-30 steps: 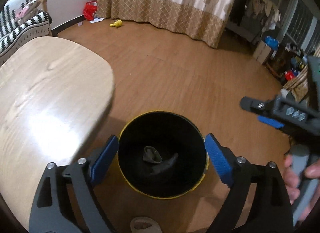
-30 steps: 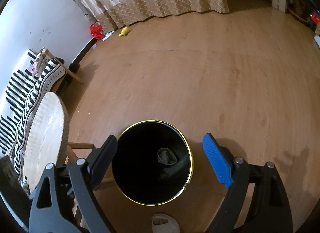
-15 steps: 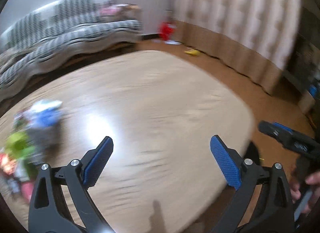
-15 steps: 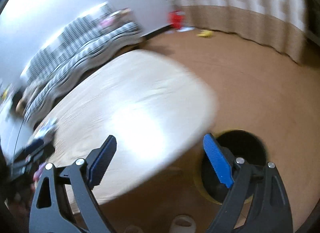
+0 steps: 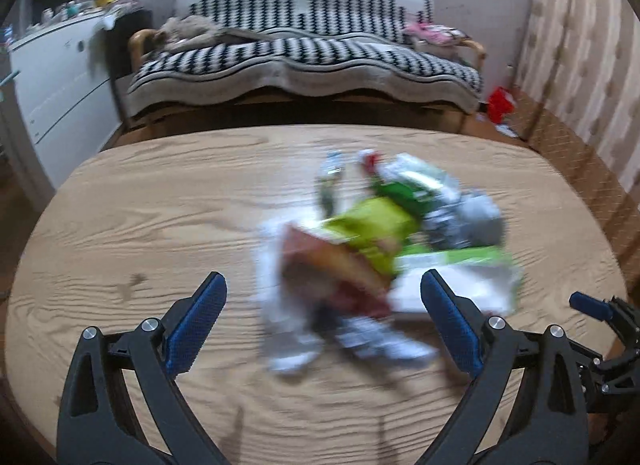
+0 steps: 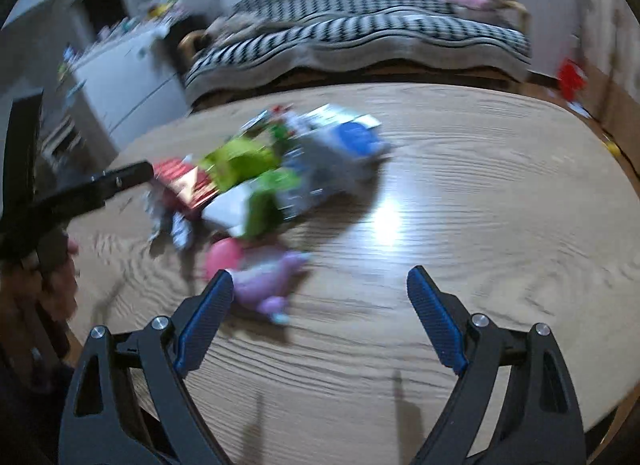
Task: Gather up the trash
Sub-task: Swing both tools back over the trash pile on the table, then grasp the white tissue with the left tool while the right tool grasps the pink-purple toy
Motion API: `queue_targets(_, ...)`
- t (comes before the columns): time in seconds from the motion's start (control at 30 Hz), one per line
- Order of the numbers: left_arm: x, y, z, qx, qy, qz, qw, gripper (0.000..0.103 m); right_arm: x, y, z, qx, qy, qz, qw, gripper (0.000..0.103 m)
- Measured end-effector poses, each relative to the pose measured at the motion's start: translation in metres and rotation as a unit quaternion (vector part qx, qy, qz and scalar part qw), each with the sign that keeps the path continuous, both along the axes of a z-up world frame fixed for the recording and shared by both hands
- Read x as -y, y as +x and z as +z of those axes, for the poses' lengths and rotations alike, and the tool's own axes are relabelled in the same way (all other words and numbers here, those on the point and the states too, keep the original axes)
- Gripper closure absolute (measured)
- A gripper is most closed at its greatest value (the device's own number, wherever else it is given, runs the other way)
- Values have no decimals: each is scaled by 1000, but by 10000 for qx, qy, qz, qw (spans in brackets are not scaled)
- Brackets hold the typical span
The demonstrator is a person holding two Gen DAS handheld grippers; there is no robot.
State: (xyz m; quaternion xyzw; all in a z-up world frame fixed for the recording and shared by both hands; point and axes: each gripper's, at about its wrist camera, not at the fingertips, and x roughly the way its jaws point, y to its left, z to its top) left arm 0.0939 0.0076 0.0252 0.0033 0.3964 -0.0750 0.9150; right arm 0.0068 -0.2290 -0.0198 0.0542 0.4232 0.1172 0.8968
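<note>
A blurred pile of trash wrappers (image 5: 384, 249), green, red, white and silver, lies on the wooden table (image 5: 152, 217). My left gripper (image 5: 324, 321) is open and empty, hovering just above the near side of the pile. In the right wrist view the same pile (image 6: 272, 173) lies left of centre, with a pink and purple wrapper (image 6: 256, 273) nearest. My right gripper (image 6: 320, 313) is open and empty above the table (image 6: 480, 225), the purple wrapper by its left finger. The left gripper (image 6: 100, 185) shows at the left edge there.
A black-and-white striped sofa (image 5: 304, 53) stands behind the table. A white cabinet (image 5: 56, 77) is at the left, a curtain (image 5: 580, 45) at the right. A red object (image 5: 500, 105) lies on the floor by the curtain.
Both grippers have swung from above the black trash bin on the floor up and round to the table. The trash pile has come into view in front of both. Both stayed open.
</note>
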Motion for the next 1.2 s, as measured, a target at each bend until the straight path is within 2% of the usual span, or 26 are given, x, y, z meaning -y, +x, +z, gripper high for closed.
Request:
queue_targets(0.13, -33, -1, -22, -204, 150, 74, 9997, 8, -32, 8, -15, -139, -134, 289, 9994, 17)
queue_targets(0.23, -40, -6, -44, -379, 328, 57, 9987, 8, -45, 19, -29, -229, -216, 403, 9987, 17)
queue_targets(0.43, -33, 6, -67, -588, 444, -116, 9972, 8, -55, 29, -38, -374, -143, 437, 9982, 17)
queue_targets(0.63, -39, 16, -74, -624, 472, 52, 9969, 10, -57, 33, -37, -415, -65, 490, 9979, 17)
queue_targets(0.7, -42, 15, -74, -620, 366, 26, 9974, 22, -59, 34, -37, -428, 33, 554, 9975, 17)
queue_targets(0.77, -43, 17, -75, -698, 196, -79, 9973, 55, -61, 34, -35, -431, 156, 638, 9969, 17)
queue_targets(0.8, -42, 16, -75, -661, 225, -84, 9975, 63, -63, 35, -35, -420, 139, 648, 9969, 17)
queue_targets(0.83, -40, 15, -75, -672, 272, -133, 9973, 84, -65, 34, -35, -404, 112, 655, 9970, 17)
queue_targets(0.87, -40, 15, -75, -692, 249, -150, 9972, 92, -66, 35, -35, -397, 85, 670, 9969, 17)
queue_targets(0.97, -45, 14, -71, -662, 171, -37, 9977, 98, -66, 36, -36, -423, 88, 667, 9968, 17)
queue_targets(1.2, -69, 7, -51, -436, -24, 451, 9980, 98, -69, 39, -43, -462, -110, 693, 9965, 17)
